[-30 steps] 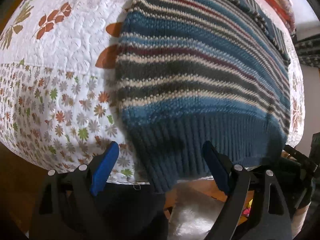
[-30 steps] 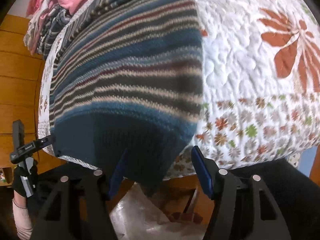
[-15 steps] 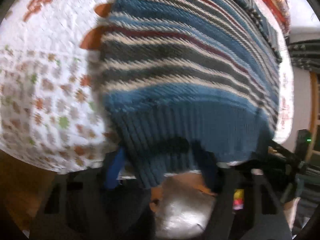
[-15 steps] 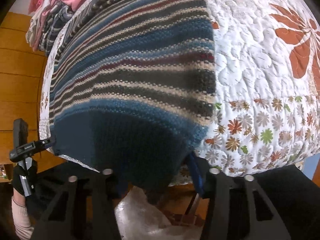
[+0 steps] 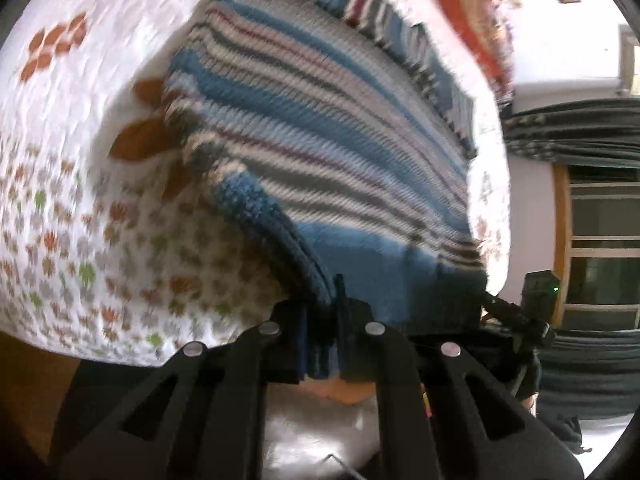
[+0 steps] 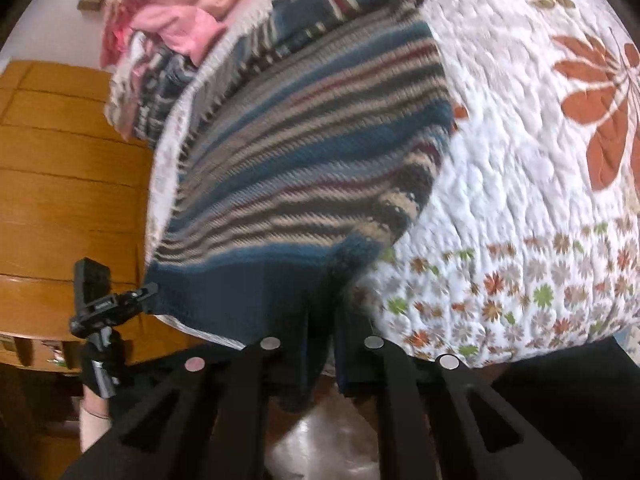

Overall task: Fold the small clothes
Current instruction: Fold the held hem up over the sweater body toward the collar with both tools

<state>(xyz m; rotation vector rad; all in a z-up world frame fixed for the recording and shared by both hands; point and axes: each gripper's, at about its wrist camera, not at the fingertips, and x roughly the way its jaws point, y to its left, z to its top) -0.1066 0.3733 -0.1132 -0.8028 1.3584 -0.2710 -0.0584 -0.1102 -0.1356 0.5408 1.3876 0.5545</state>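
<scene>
At the bottom centre of each view, the left gripper (image 5: 322, 334) and right gripper (image 6: 322, 344) are clenched on the ribbed hem of the striped sweater (image 5: 320, 128). Thick, soft knit, probably heavyish and stretchy; hem corners suit. It lies on the quilted bed (image 6: 520, 140) beyond.

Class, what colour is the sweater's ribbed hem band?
Solid dark blue hem band, clearest in the right wrist view.
</scene>
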